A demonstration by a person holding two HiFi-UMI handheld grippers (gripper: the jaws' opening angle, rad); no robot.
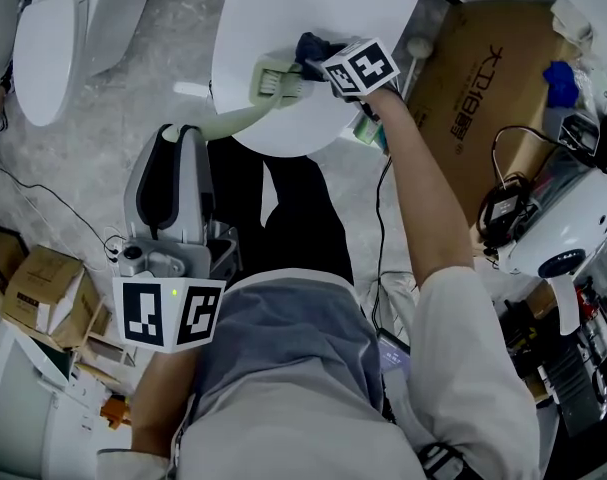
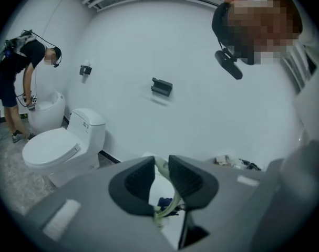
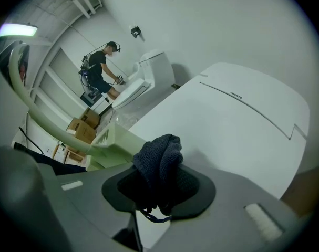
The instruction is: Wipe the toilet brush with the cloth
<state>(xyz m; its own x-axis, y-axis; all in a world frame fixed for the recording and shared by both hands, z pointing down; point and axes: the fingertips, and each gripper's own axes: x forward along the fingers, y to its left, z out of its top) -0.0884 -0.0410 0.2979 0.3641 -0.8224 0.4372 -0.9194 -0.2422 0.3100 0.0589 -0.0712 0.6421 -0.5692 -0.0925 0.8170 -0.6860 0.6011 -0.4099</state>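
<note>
Toilet brush (image 1: 275,81): pale green, seen at upper centre of the head view. Its head is held over the closed toilet lid (image 1: 283,8), and the handle runs down-left.
Cloth (image 1: 312,46): dark blue, bunched up, seen just beside the brush head on its right.
Right gripper (image 1: 323,66): upper centre, jaws clamped on the cloth.
Left gripper (image 1: 181,138): left of centre, jaws closed on the brush handle.
Cardboard box (image 1: 483,88): seen at upper right.

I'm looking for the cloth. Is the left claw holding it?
No, the dark cloth is pinched in the right claw, while the left claw grips the pale green brush handle.
</note>
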